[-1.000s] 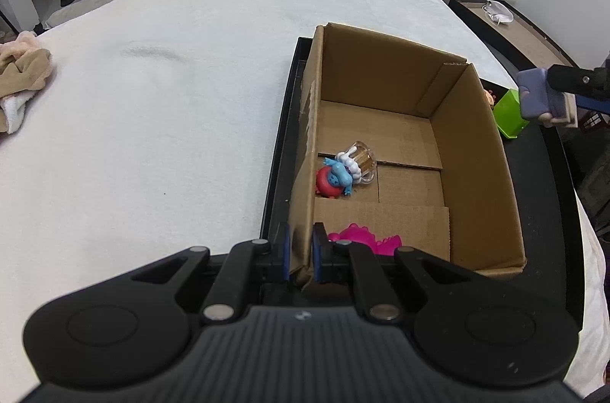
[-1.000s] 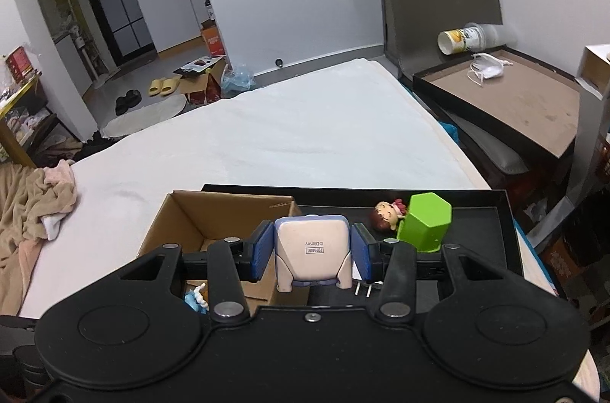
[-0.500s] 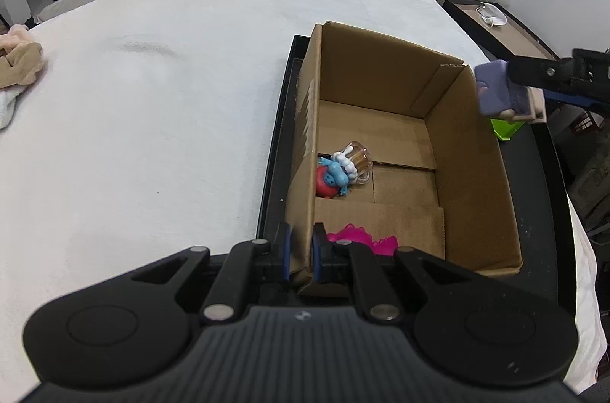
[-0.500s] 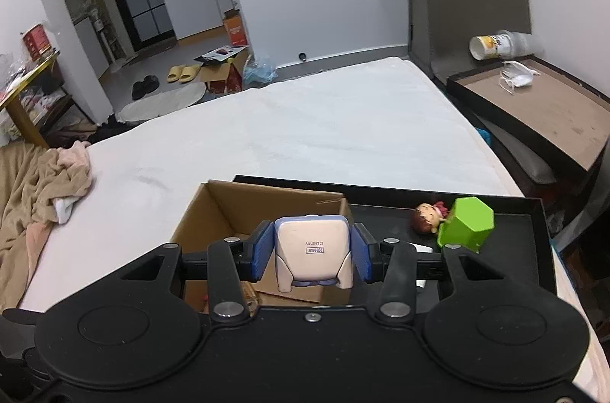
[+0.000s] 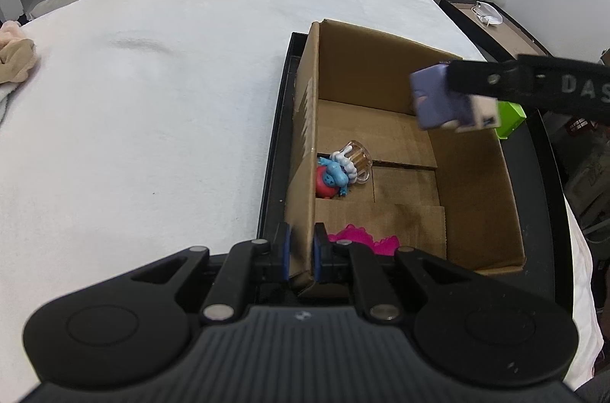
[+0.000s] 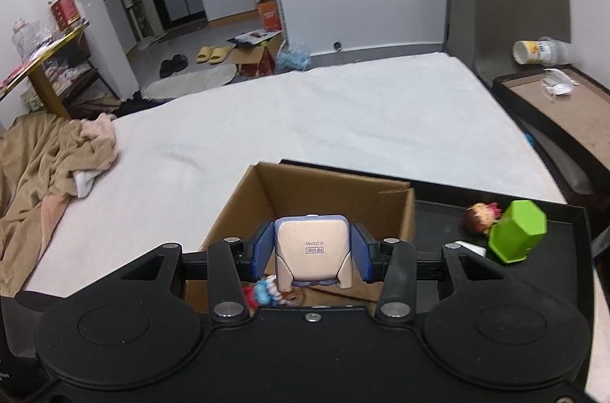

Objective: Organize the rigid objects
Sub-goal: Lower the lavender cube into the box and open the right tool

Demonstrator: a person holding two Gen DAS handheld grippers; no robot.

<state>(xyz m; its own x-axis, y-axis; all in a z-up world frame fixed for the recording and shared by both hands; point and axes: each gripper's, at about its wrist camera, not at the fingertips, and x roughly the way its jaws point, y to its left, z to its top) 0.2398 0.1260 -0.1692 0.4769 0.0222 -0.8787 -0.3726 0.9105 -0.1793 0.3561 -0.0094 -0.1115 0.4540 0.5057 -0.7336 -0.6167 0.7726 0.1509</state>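
Note:
An open cardboard box point(image 5: 472, 189) stands on a black tray point(image 5: 272, 174) on a white bed. My left gripper point(image 5: 302, 252) is shut on the box's near left wall. Inside lie a blue and red figure point(image 5: 331, 178), a small glass mug toy point(image 5: 354, 159) and a pink toy point(image 5: 362, 239). My right gripper point(image 6: 312, 252) is shut on a lilac and cream toy block point(image 6: 312, 252) and holds it above the box's right side; the block also shows in the left wrist view point(image 5: 446, 105). A green hexagonal block point(image 6: 516, 231) and a small doll point(image 6: 481, 212) lie on the tray right of the box.
A beige blanket point(image 6: 42, 159) is heaped at the bed's left edge. A dark side table point(image 6: 564, 101) with a cup point(image 6: 539, 51) and a face mask point(image 6: 558, 86) stands at the right. Slippers and a carton lie on the floor beyond the bed.
My right gripper has carried the toy block leftwards from over the tray to above the box. My left gripper has kept its hold on the box wall.

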